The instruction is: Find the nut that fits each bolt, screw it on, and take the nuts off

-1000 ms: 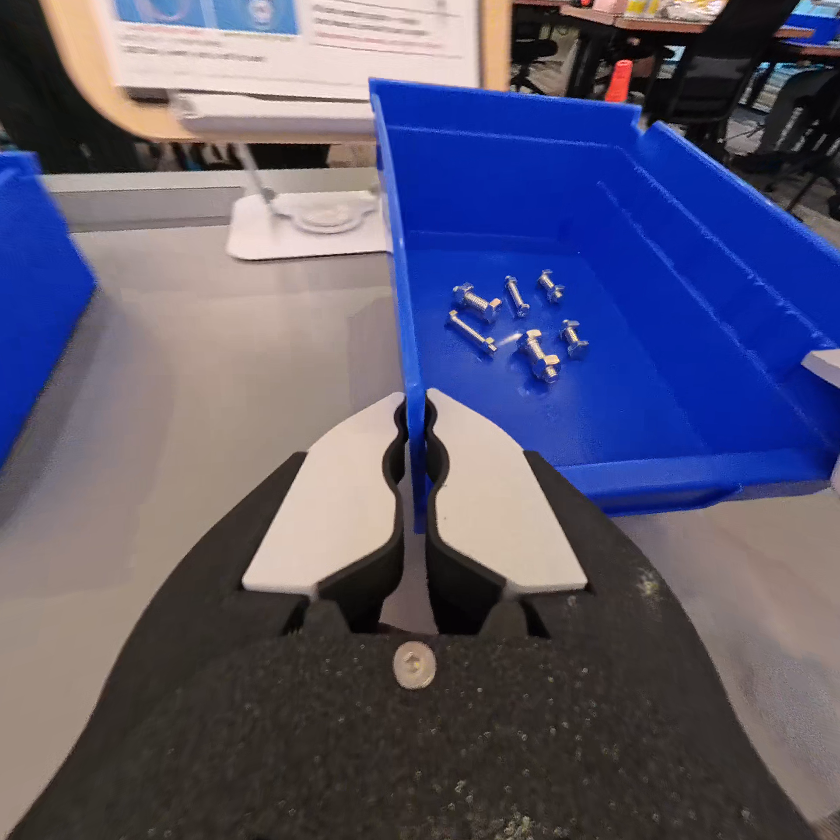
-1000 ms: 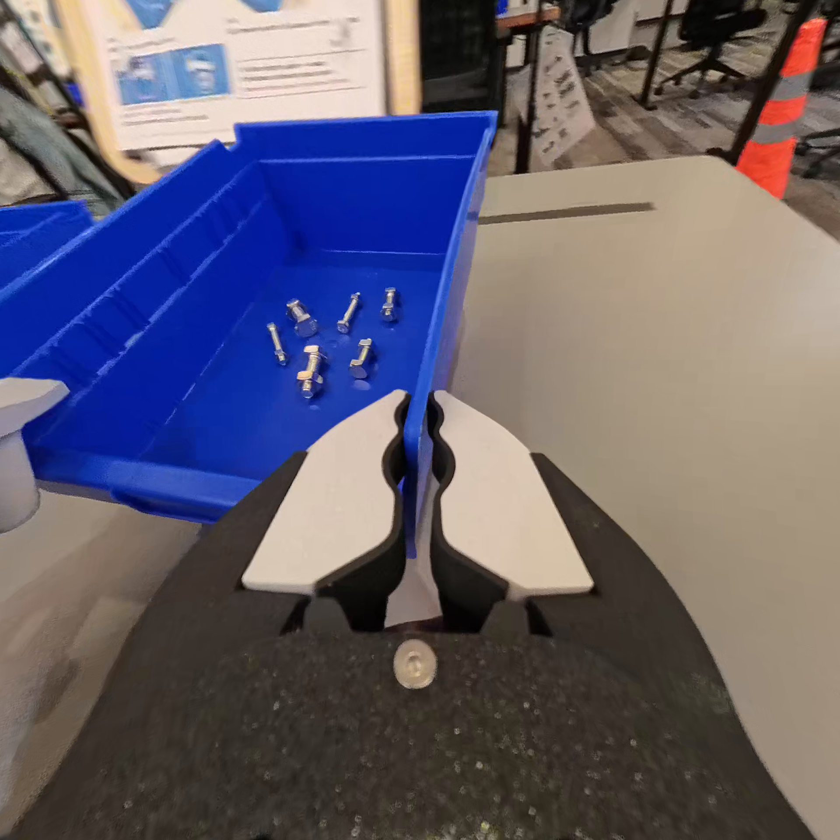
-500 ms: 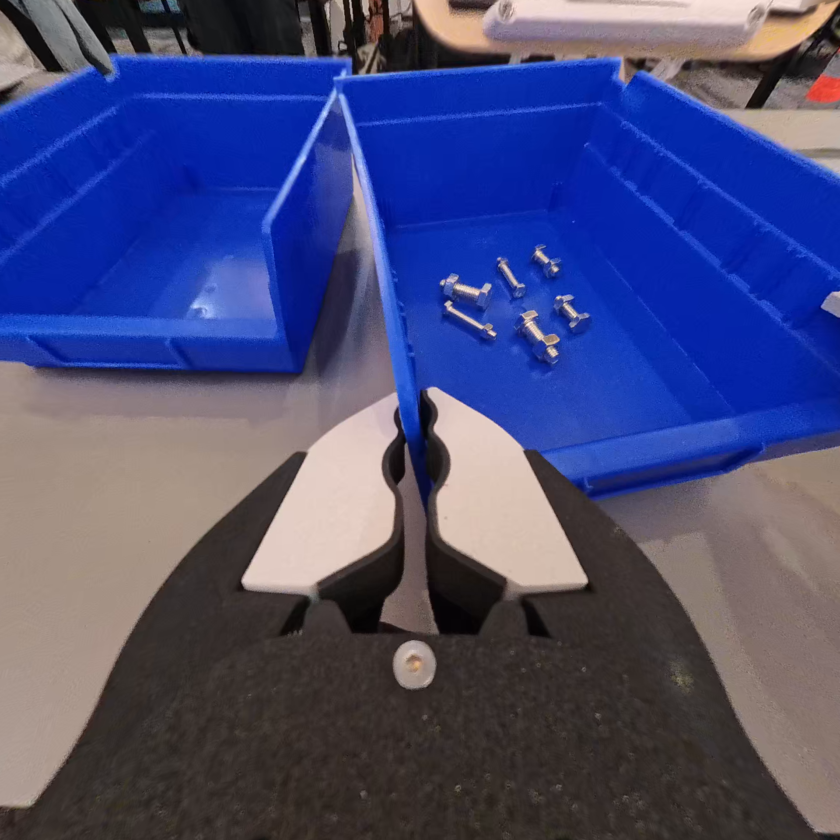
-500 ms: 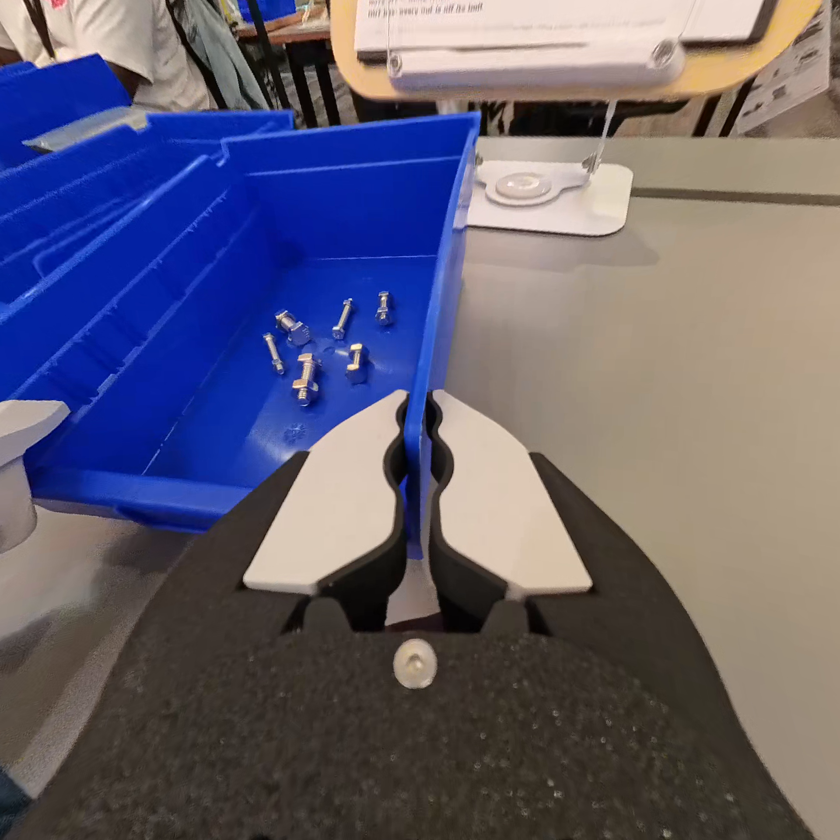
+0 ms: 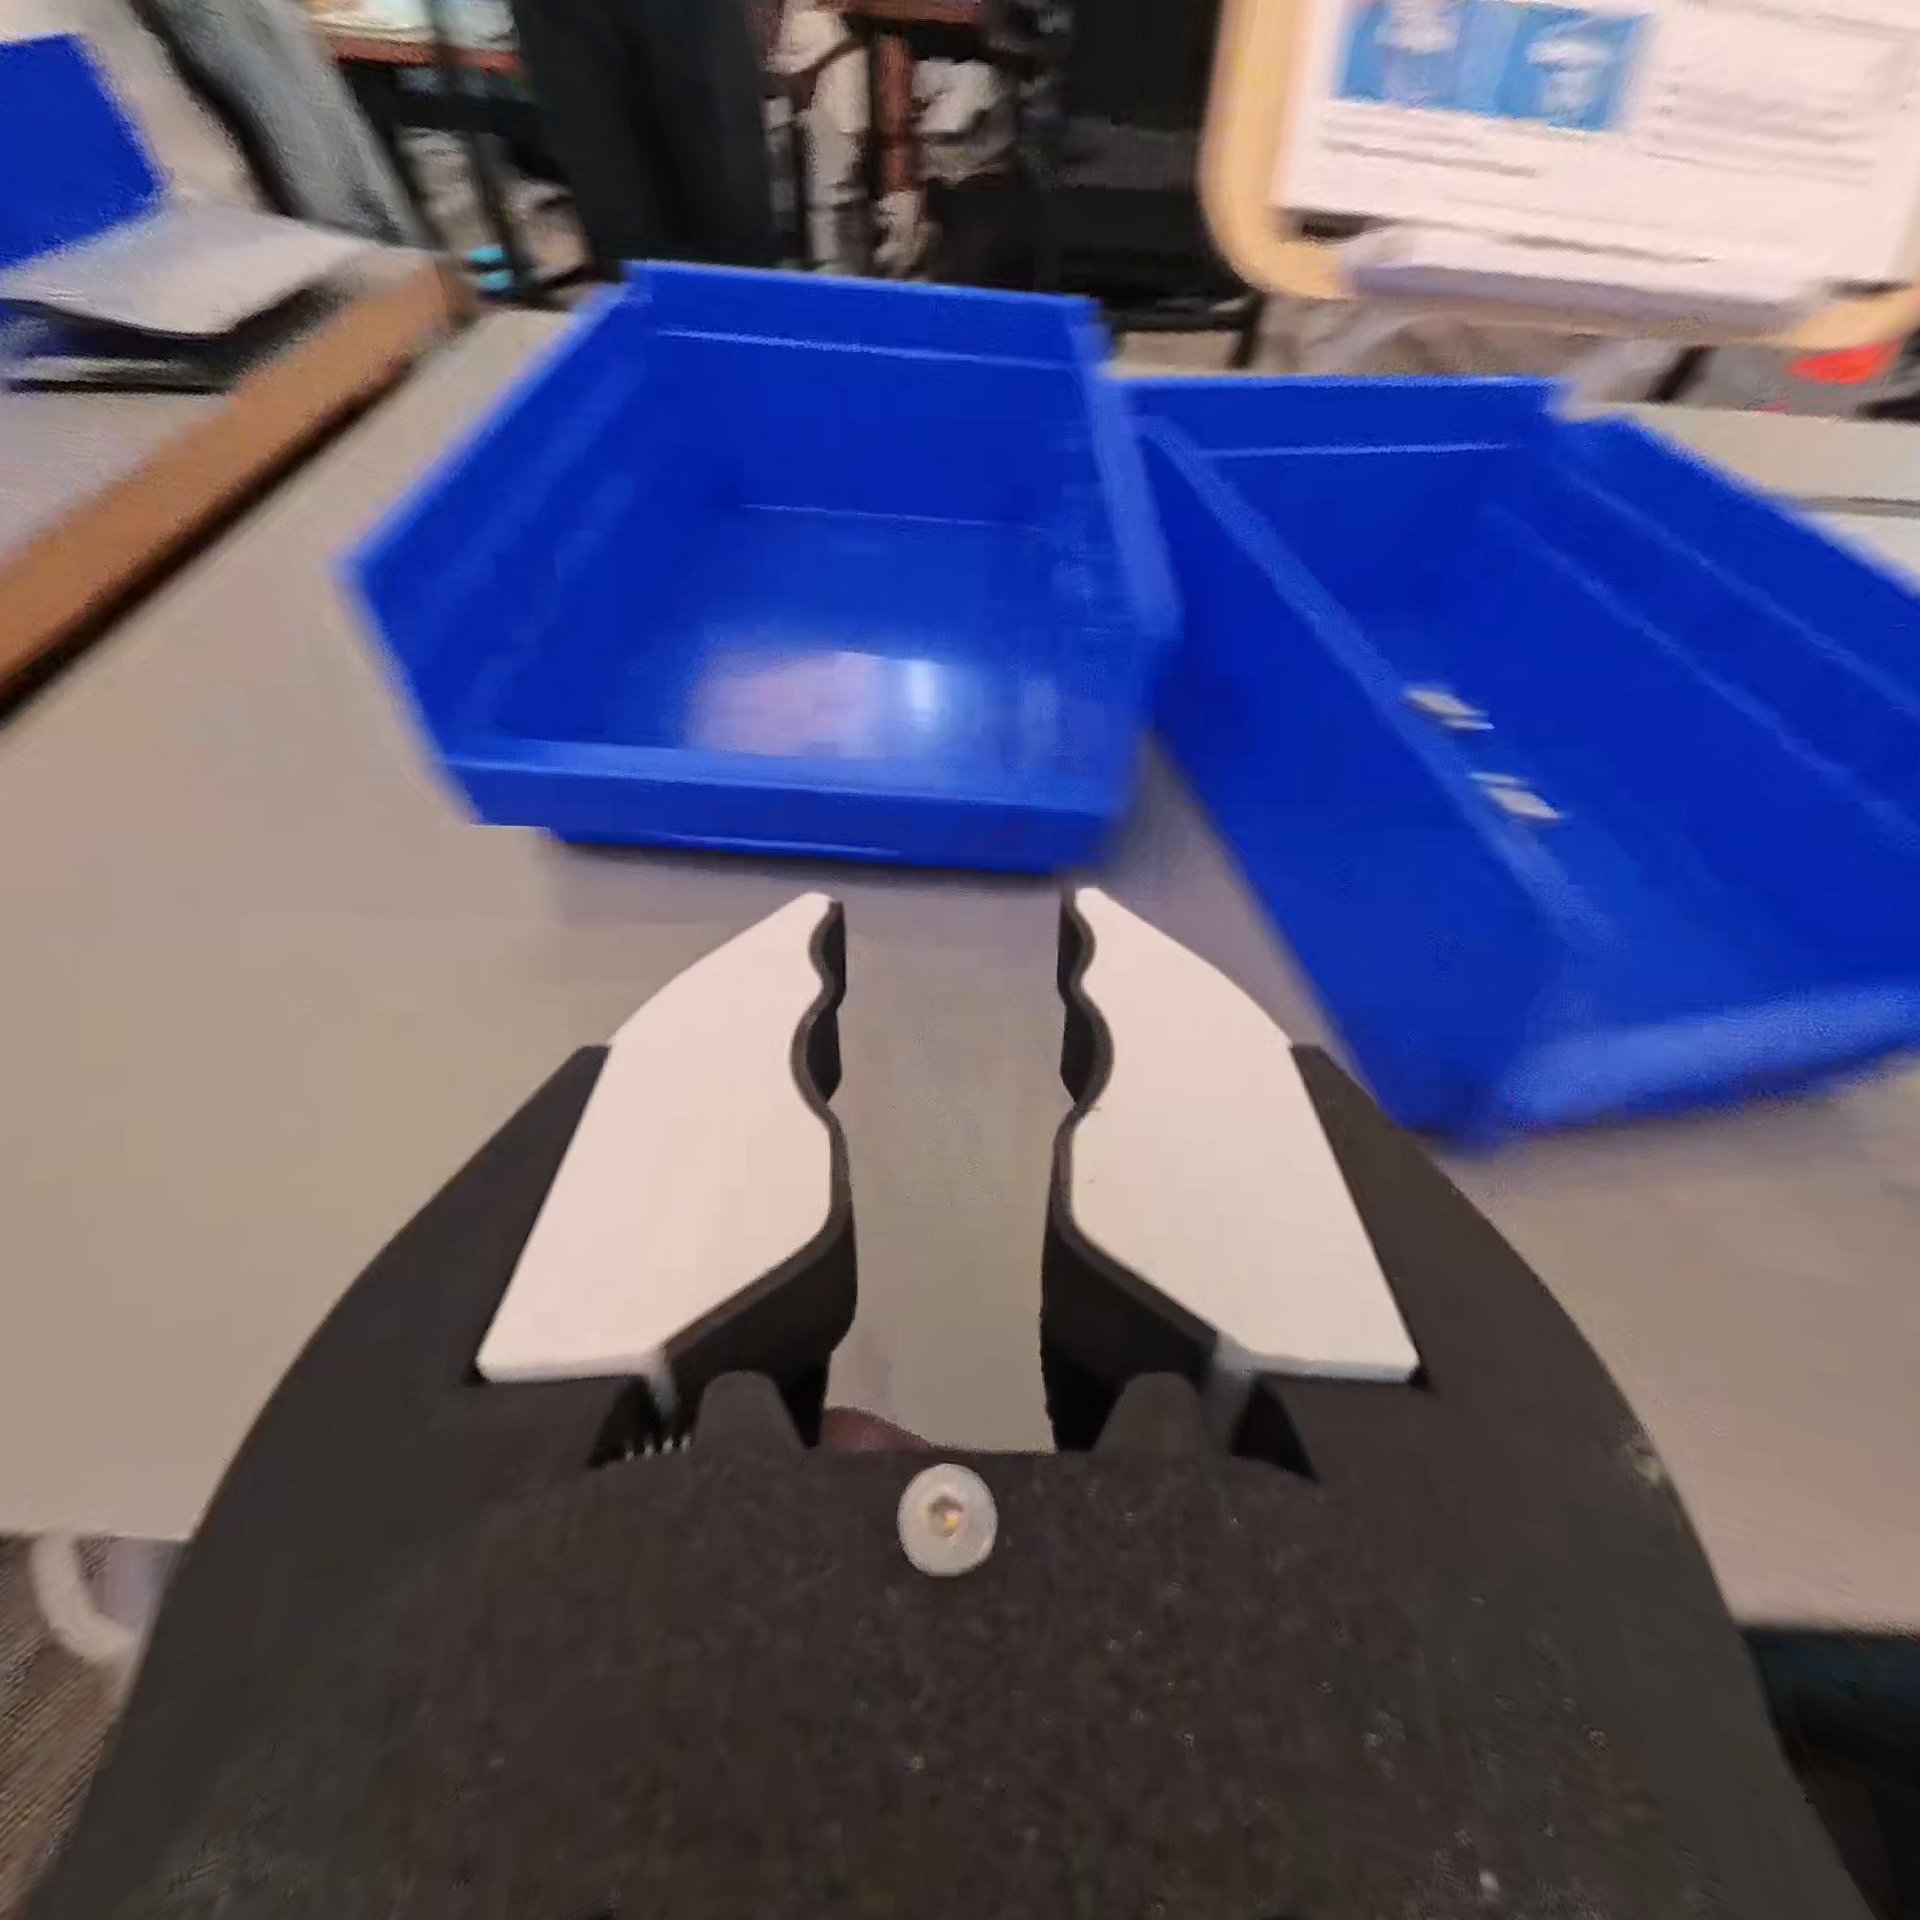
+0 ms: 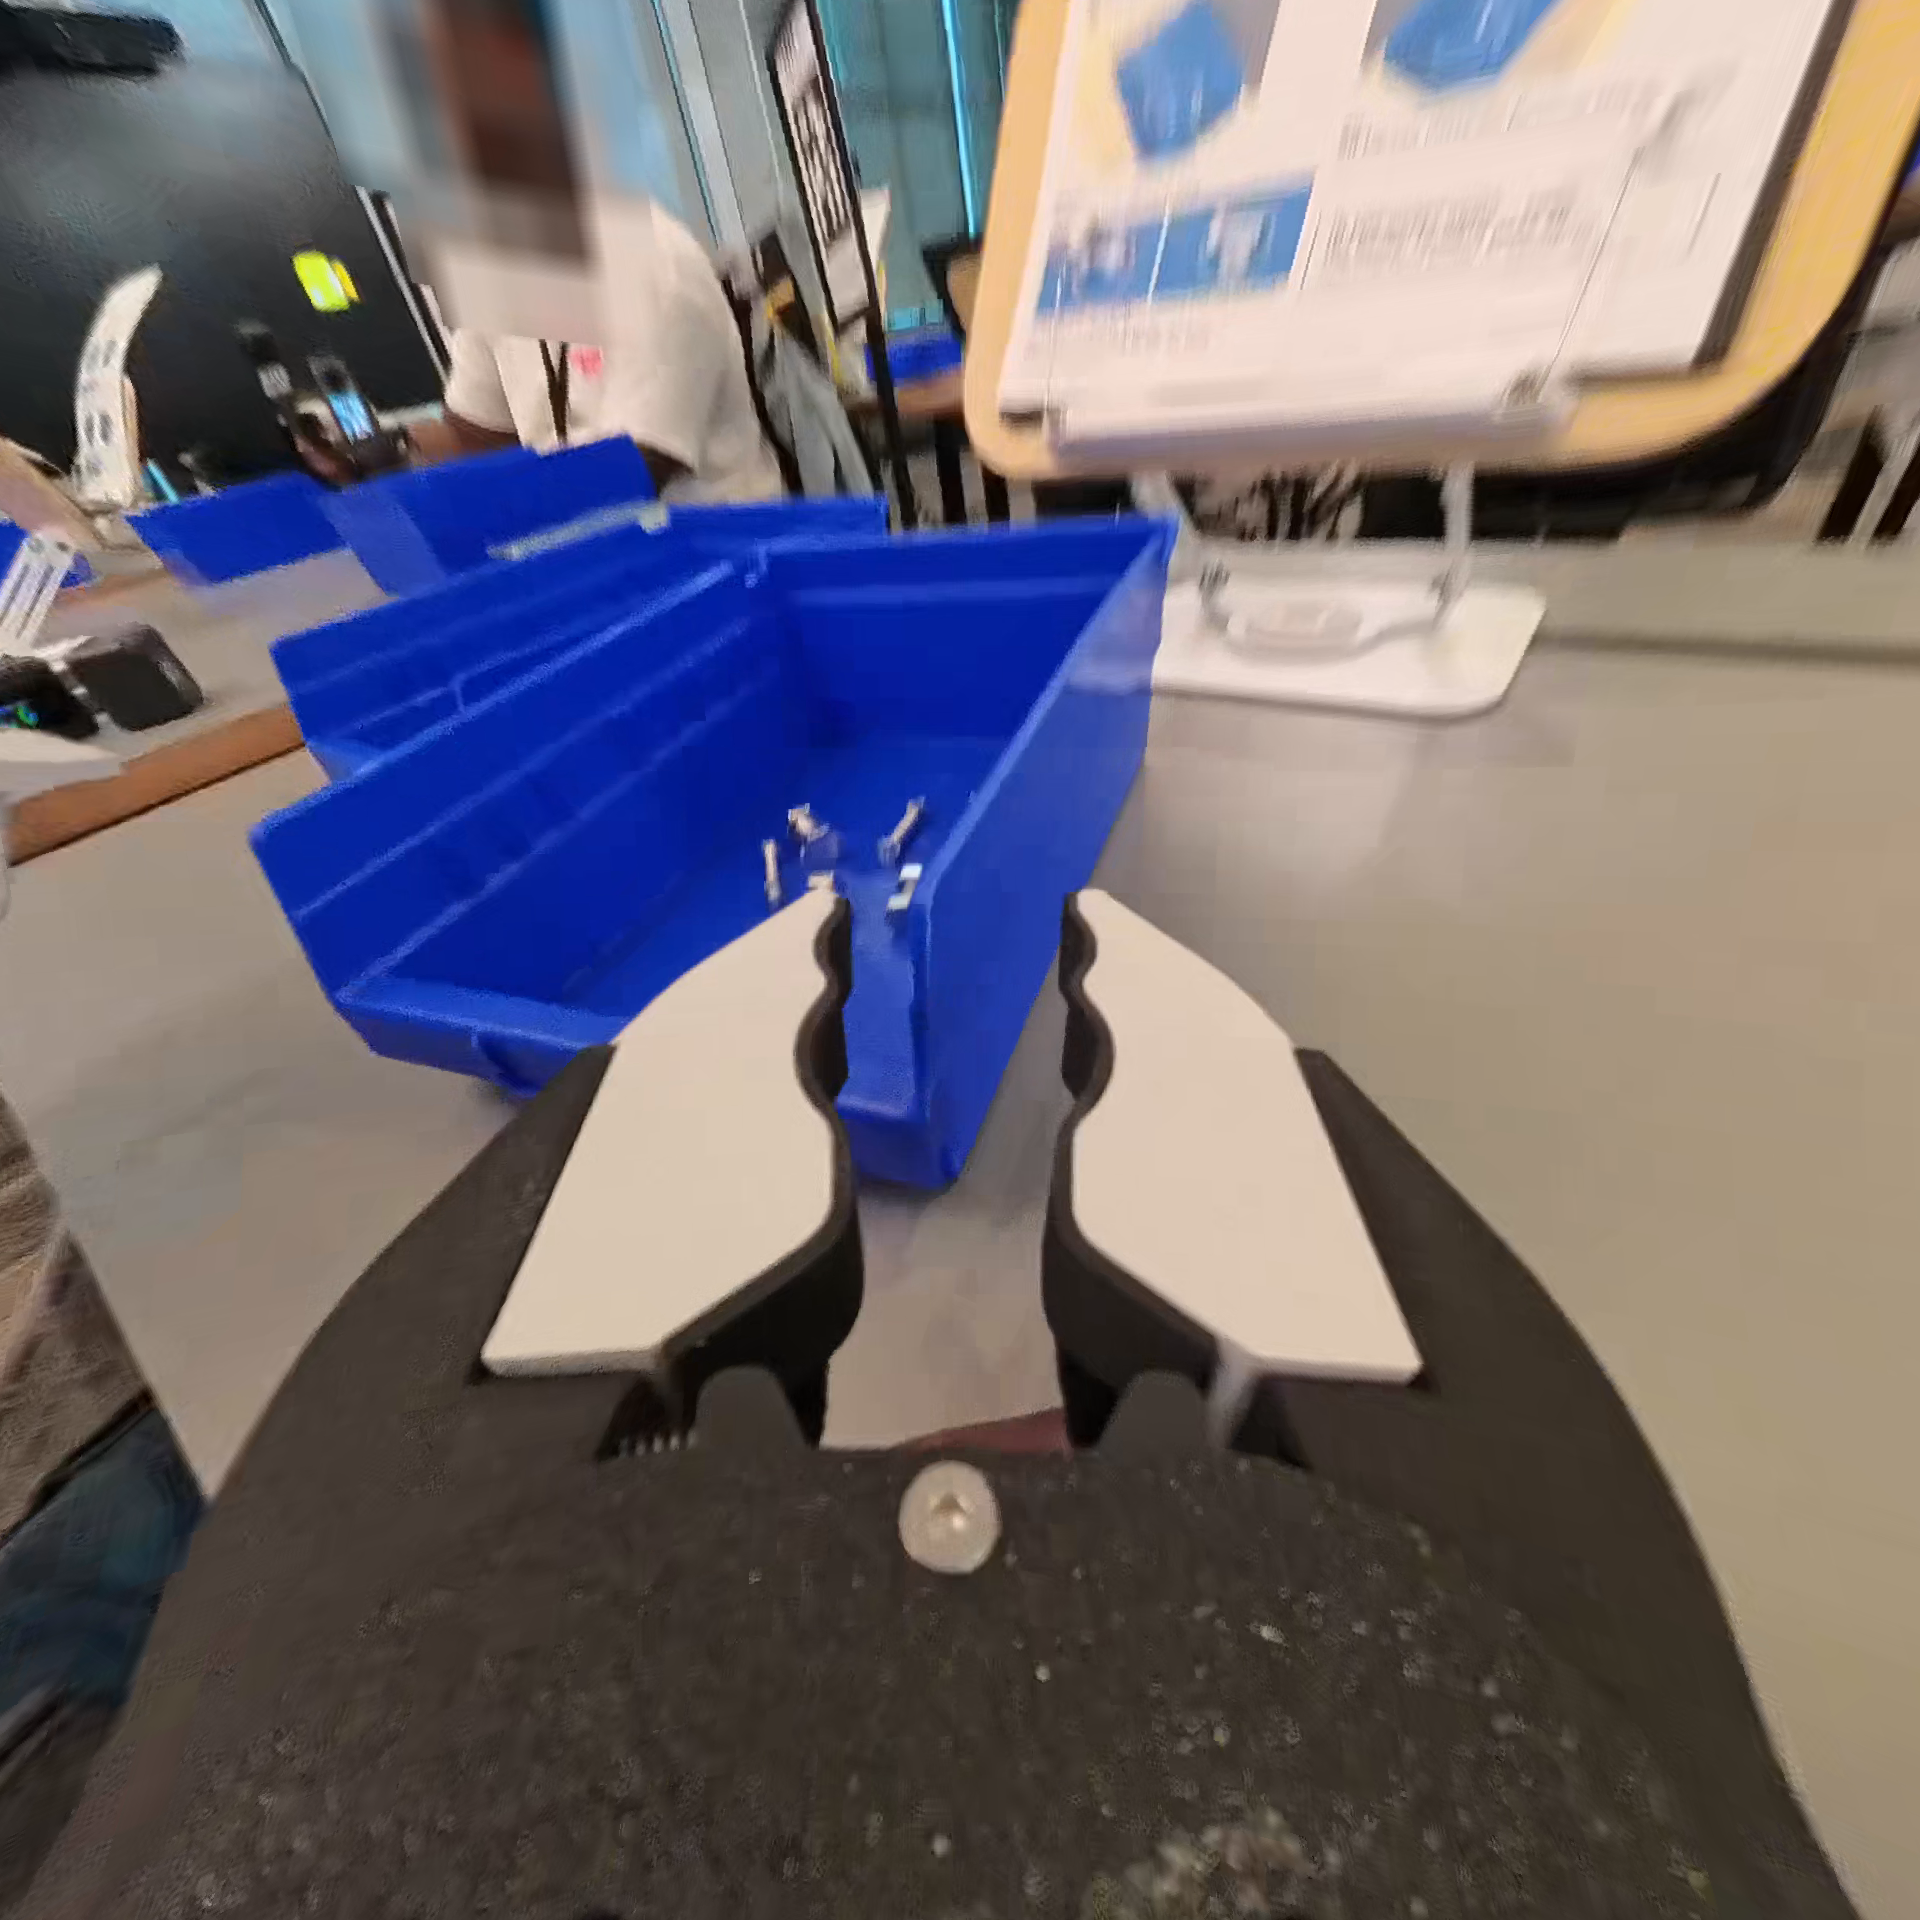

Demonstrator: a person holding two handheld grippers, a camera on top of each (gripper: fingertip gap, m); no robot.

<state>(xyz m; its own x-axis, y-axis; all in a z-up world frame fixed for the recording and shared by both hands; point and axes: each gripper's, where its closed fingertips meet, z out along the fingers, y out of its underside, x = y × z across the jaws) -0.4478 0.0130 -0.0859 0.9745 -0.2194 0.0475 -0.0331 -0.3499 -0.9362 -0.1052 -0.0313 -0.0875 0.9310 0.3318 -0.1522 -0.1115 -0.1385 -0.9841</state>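
Observation:
Several silver bolts with nuts (image 6: 831, 847) lie in a blue bin (image 6: 582, 831) on the grey table. In the left wrist view the same bin (image 5: 1351, 831) sits at the right, the bolts (image 5: 1475, 748) a blur inside it. An empty blue bin (image 5: 769, 810) stands to its left. My left gripper (image 5: 945, 925) is open and empty above the table, just short of the gap between the bins. My right gripper (image 6: 951, 920) is open and empty, its jaws either side of the bolt bin's right front corner (image 6: 935, 1039), apart from the wall.
A sign stand with a white base (image 6: 1351, 634) stands behind the bin, its board (image 5: 1558, 135) overhead. More blue bins (image 6: 468, 509) and a person in a white shirt (image 6: 623, 343) are at a far table. A brown-edged table (image 5: 187, 457) lies left. There is about 35 centimetres between the tips of the two grippers.
Both grippers let go of the bolt bin's side walls and opened. Both drew back from the bin, which now rests on the table beside the empty bin.

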